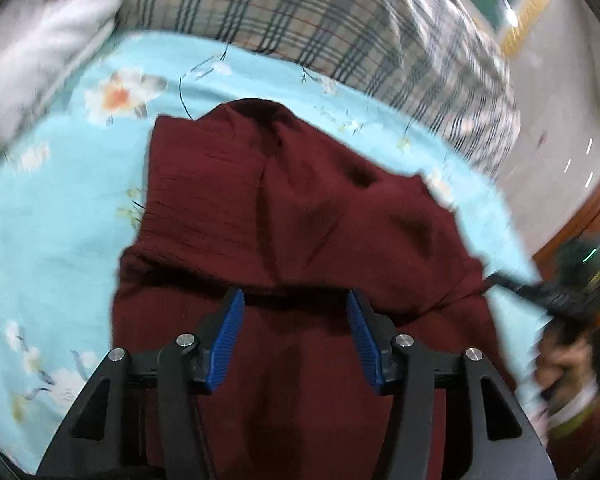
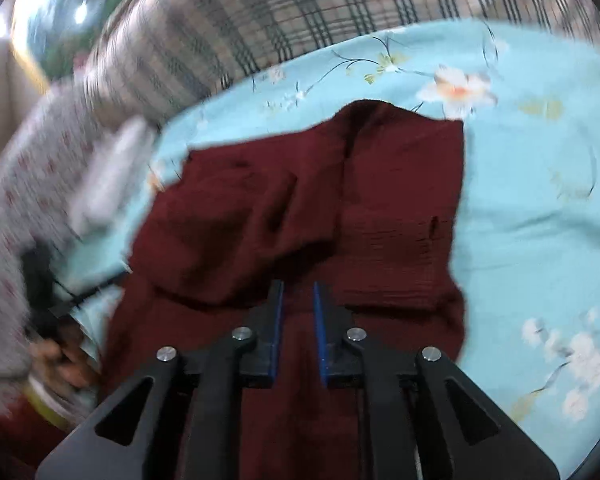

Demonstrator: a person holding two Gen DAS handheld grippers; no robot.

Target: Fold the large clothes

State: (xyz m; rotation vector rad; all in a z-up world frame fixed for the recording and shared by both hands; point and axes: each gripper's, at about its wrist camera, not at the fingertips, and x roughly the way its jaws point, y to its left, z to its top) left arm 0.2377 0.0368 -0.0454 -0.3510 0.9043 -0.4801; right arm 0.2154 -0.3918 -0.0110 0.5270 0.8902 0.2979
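Observation:
A dark red garment (image 1: 284, 208) lies partly folded on a light blue floral bedsheet (image 1: 52, 208). My left gripper (image 1: 296, 300) hovers over its near part, wide open, nothing between the blue pads. In the left wrist view the other gripper (image 1: 540, 296) reaches the garment's right edge; whether it pinches the cloth there is blurred. In the right wrist view the garment (image 2: 320, 208) fills the middle and my right gripper (image 2: 298, 292) is over it, jaws narrowly apart with red cloth seen in the gap. The left hand and its tool (image 2: 48, 288) show at the left.
A plaid blanket (image 1: 340, 20) is piled along the far side of the bed, also in the right wrist view (image 2: 300, 12). A white pillow (image 1: 32, 64) lies at the far left. A wooden edge (image 1: 588, 216) and wall stand to the right of the bed.

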